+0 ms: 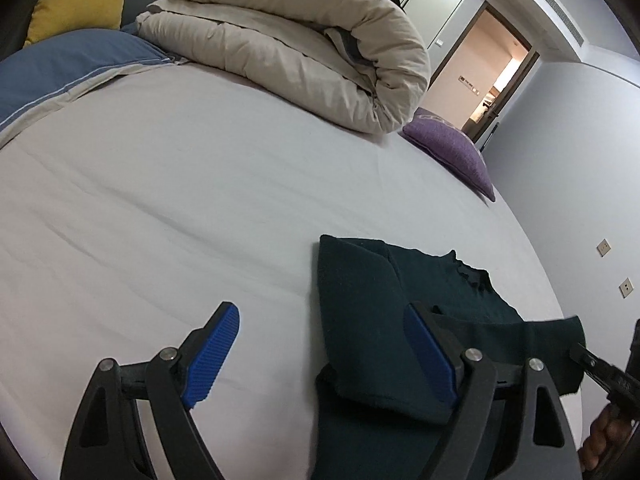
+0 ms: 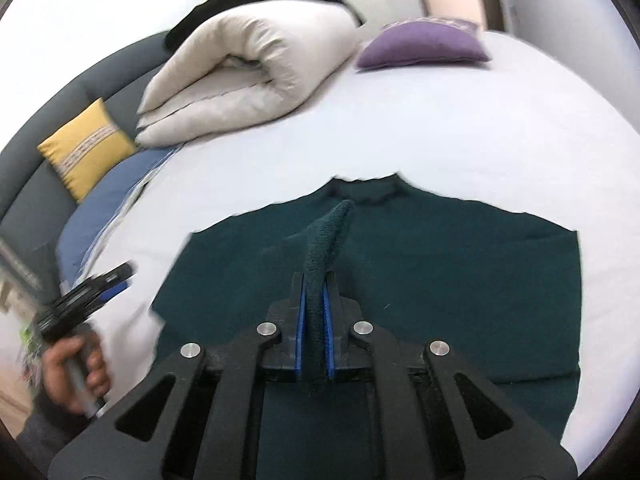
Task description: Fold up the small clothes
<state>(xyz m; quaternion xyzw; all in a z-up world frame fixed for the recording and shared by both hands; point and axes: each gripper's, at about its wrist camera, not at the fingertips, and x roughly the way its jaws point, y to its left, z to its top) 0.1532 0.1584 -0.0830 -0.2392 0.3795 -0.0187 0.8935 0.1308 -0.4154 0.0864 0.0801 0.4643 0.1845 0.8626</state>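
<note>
A small dark green top (image 2: pixel 440 264) lies flat on the white bed sheet (image 2: pixel 440 120), collar at the far side. My right gripper (image 2: pixel 315 312) is shut on a sleeve (image 2: pixel 326 236) of the top and holds it lifted over the body of the garment. In the left wrist view the top (image 1: pixel 368 320) lies partly folded, and the right gripper (image 1: pixel 580 354) pinches the sleeve at the right edge. My left gripper (image 1: pixel 320 352) is open and empty, its right finger over the top's left part, its left finger over bare sheet. It also shows in the right wrist view (image 2: pixel 108 280).
A rolled beige duvet (image 1: pixel 288 48) lies at the far side of the bed, a purple cushion (image 1: pixel 452 148) to its right, a blue pillow (image 1: pixel 68 68) and a yellow cushion (image 1: pixel 76 8) at the left. A doorway (image 1: pixel 492 76) stands beyond the bed.
</note>
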